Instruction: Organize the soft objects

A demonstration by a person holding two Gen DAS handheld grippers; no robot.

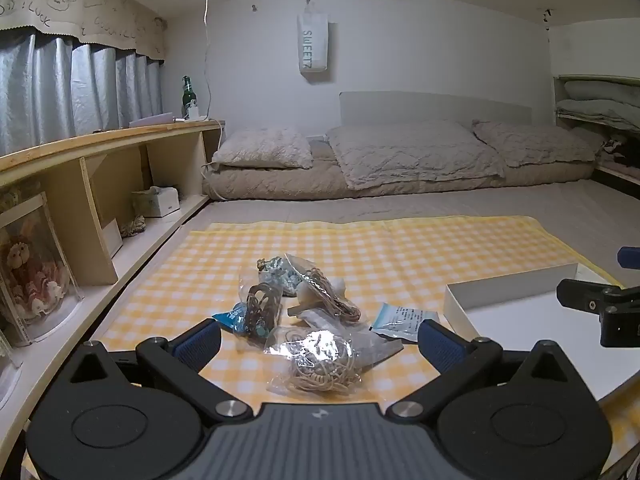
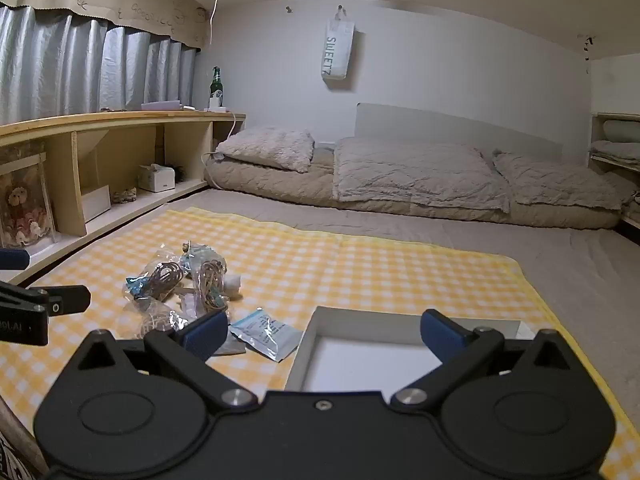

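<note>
Left hand-held gripper (image 1: pixel 319 339): jaws wide apart, empty, hovering over a bag of rubber bands (image 1: pixel 318 362) near the mat's (image 1: pixel 440 240) near edge. Right hand-held gripper (image 2: pixel 323 334): also spread, empty, above the near-left corner of a white box (image 2: pixel 360 364) at the mat's right side. Pile of bags (image 2: pixel 180 284) toward the mat's left, touching one another. Foil sachet (image 2: pixel 266 334) flat between pile and box, just beside the box.
</note>
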